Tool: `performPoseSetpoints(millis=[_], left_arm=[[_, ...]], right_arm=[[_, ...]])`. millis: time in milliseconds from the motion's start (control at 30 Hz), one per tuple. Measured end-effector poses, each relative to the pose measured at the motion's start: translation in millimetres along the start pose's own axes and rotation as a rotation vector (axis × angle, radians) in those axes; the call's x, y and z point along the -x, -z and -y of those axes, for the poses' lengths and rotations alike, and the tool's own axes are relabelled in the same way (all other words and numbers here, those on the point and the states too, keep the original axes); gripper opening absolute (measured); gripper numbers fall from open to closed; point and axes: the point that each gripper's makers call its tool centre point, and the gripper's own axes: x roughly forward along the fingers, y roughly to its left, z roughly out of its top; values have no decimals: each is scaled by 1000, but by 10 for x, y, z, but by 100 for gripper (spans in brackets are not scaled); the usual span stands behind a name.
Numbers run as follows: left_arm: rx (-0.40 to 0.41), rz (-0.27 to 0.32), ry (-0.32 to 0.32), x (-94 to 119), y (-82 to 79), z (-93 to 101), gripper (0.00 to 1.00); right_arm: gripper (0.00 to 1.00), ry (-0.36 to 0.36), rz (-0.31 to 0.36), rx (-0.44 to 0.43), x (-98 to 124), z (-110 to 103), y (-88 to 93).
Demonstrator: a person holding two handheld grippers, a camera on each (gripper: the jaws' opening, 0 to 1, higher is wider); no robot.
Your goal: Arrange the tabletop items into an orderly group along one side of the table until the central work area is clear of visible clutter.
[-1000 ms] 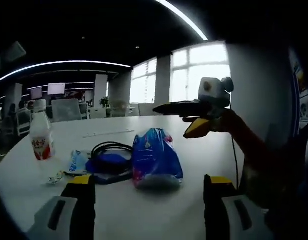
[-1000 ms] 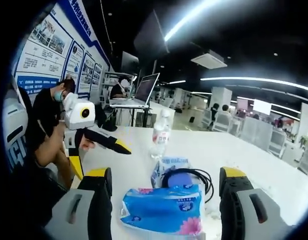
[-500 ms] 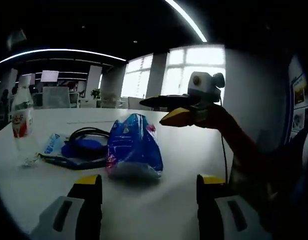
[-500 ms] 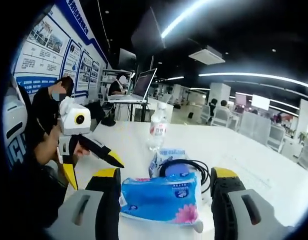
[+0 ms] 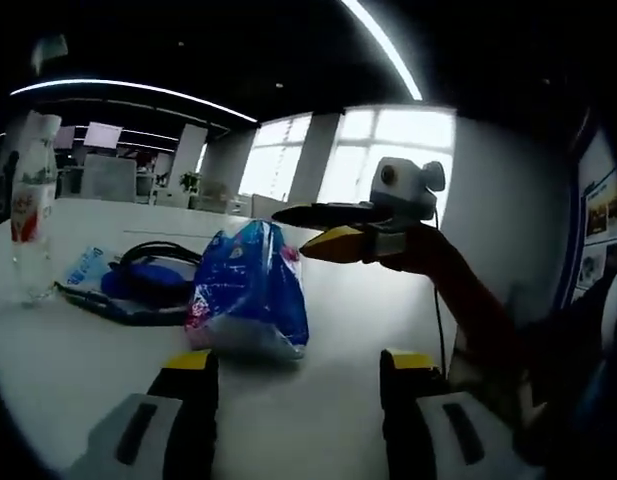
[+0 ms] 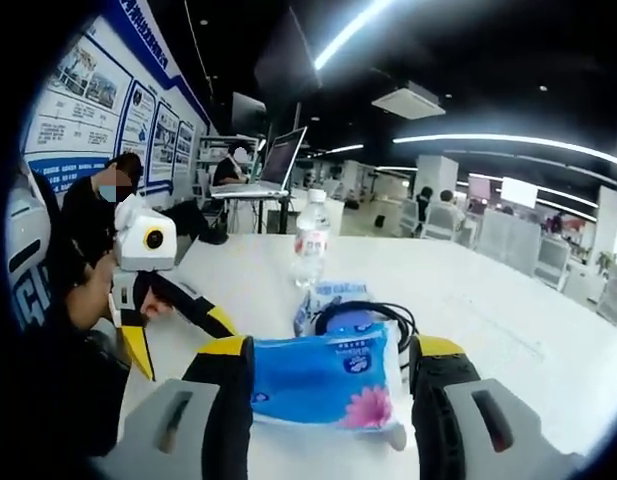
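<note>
A blue tissue pack (image 6: 323, 380) lies on the white table (image 6: 488, 300), between the jaws of my right gripper (image 6: 330, 350), which is open with the jaws close on either side. In the left gripper view that right gripper (image 5: 300, 232) reaches in from the right to the pack (image 5: 250, 290). My left gripper (image 5: 298, 375) is open with nothing between its jaws, a short way in front of the pack. In the right gripper view the left gripper (image 6: 178, 335) hangs at the left. Behind the pack lie a coiled black cable (image 6: 363, 315), a small blue packet (image 6: 313, 300) and a clear bottle (image 6: 310, 240).
The bottle (image 5: 28, 200) stands at the far left, with the cable (image 5: 148, 275) on a blue item between it and the pack. A seated person in black (image 6: 98, 220) is past the table edge. A laptop (image 6: 278, 165) stands on a desk behind.
My right gripper's jaws have drawn in around the tissue pack and the view has moved closer to it. The left gripper has come nearer the pack.
</note>
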Motion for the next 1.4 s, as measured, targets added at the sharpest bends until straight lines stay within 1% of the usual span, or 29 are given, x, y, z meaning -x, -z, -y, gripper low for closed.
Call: performPoseSetpoints(millis=[67,233,433,533,567,633,667,833,900,1033,1267,1367,1400], left_arm=[[0,-3,-2,-17,20,31,63],[-1,-4,-4,-33,32,36,56],[-13,-1,-10,-74,40,38,47],[4,2,-37,-101,33,-6,46],[5,1,-38,-111,33,-5,45],[19,16,-39,-133,20,-2,40],[25,24,-41,-139,16,-3,38],[27,21,-46,-172,40,-35,31],[24,9,-58,-184,57,-69,30],[-4,2,-74,-188,49,-113,25],[-24,5,-90,-170,36,-174,19],[-21,5,-94,-157,41,-185,16],[-18,4,-98,-153,41,-197,15]], right_arm=[[58,2,-8,5,-5,-14,18],[55,2,-14,-5,-14,-10,44],[51,13,-37,-12,-27,-5,161],[49,18,-40,-23,-9,6,191],[48,20,-37,-28,-2,9,191],[46,30,-31,-34,12,30,186],[45,34,-31,-37,19,47,189],[37,39,-35,-42,39,52,215],[33,43,-28,-46,53,63,217],[28,50,-21,-58,65,76,225],[12,69,-6,-82,99,141,246],[4,76,1,-86,113,159,249],[3,76,6,-90,118,162,242]])
